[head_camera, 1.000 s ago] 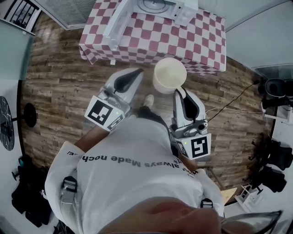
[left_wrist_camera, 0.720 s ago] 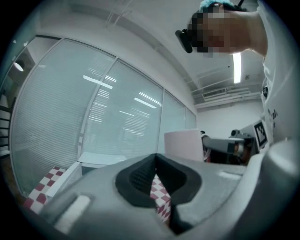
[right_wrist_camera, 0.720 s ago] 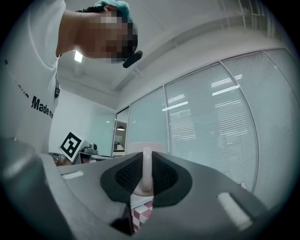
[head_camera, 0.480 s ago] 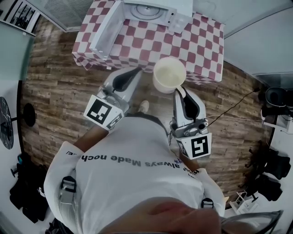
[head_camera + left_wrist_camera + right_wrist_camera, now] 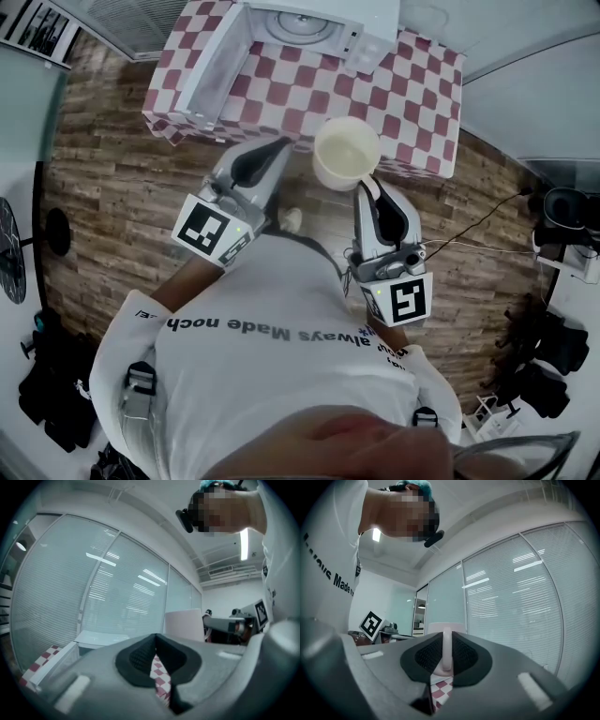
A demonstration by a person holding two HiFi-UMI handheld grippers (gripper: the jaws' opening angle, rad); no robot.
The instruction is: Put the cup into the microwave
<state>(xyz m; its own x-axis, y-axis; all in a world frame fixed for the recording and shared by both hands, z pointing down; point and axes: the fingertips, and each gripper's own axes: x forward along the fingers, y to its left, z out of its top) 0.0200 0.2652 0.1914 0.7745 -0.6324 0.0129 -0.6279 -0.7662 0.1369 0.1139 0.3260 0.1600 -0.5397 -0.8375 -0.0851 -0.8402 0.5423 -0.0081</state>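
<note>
The right gripper (image 5: 364, 186) is clamped shut on the handle (image 5: 446, 654) of the cup (image 5: 347, 150). In the right gripper view the pale loop of the handle stands upright between the two dark pads (image 5: 425, 656), which press on it from both sides. The cup's body sits just past the fingertips, upright, with its open mouth facing up. In the head view the cup hangs in the air ahead of the right gripper, over the near edge of the surface (image 5: 417, 89), which is covered with a red-and-white checked cloth (image 5: 281, 94). The left gripper (image 5: 284, 143) is held beside it, a little apart on the cup's left. Its pads (image 5: 140, 656) meet at the tips with nothing between them, and only the checked cloth shows through the narrow slit lower down. From the left gripper view the cup (image 5: 183, 623) appears to the right of that gripper, level with it. Farther out, at the back of the surface, stands the white microwave (image 5: 323, 23) with its door (image 5: 211, 66) swung wide open toward the left. The cup is well short of the microwave's opening. Wooden floor (image 5: 112, 197) lies around the surface.
</note>
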